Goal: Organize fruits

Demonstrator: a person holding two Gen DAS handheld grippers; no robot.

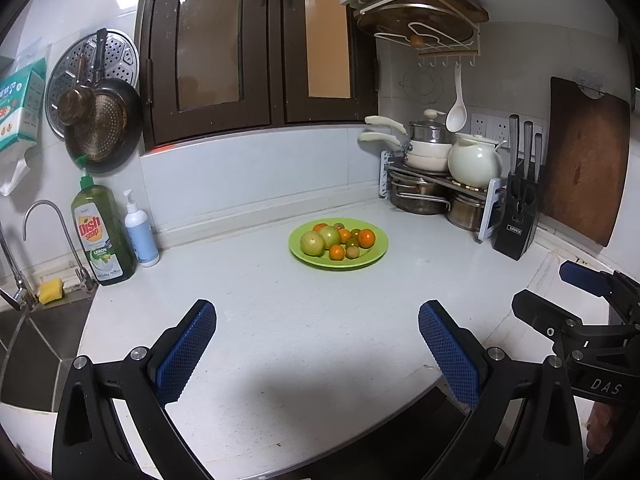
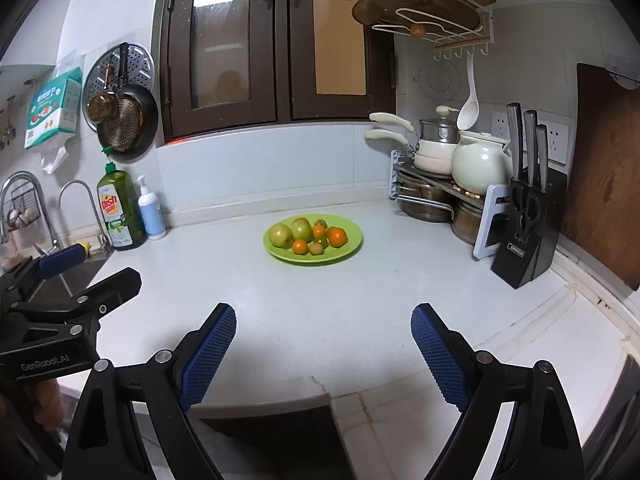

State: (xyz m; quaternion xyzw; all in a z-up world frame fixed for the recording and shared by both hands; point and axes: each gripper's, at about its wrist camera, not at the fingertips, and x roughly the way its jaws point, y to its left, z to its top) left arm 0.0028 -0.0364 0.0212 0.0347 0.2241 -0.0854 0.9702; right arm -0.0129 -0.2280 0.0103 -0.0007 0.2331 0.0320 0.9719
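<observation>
Green plate (image 1: 374, 258) (fruit-laden), left gripper (image 1: 316, 322) agape

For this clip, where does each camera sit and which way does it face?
Left wrist: on the left gripper, looking forward over the counter at the fruit plate; its own open fingers show, with the right gripper at the right edge.
Right wrist: on the right gripper, facing the same plate; its own open fingers show, with the left gripper at the left edge.
Shared: plate, dish soap, knife block.
</observation>
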